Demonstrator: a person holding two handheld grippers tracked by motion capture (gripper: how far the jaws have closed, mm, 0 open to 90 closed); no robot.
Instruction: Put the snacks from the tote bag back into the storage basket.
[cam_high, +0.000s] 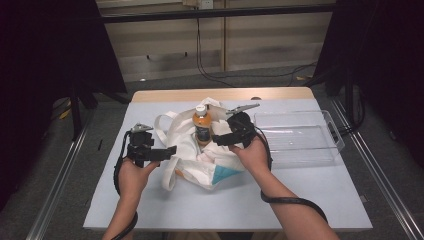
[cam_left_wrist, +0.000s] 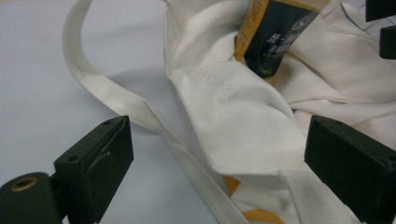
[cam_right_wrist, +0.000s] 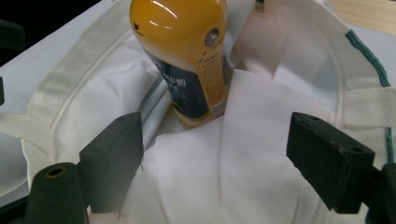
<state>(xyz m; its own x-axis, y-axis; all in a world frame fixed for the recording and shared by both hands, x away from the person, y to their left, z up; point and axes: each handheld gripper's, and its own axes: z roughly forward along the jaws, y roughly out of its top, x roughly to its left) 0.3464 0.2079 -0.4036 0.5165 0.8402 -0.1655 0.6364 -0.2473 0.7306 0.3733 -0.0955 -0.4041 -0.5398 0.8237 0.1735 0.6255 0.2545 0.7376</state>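
On the white bag in the left gripper view, faint pale letters show through the cloth reversed, as if printed on the other side; they look like "HORSE" or similar, but the word cannot be made out for certain.

The bottle carries a dark blue and yellow label. In the left gripper view it bears white characters in an East Asian script and a small round emblem, too blurred to read. In the right gripper view the yellow strip of the label holds fine print and a small round logo near the top, also unreadable.
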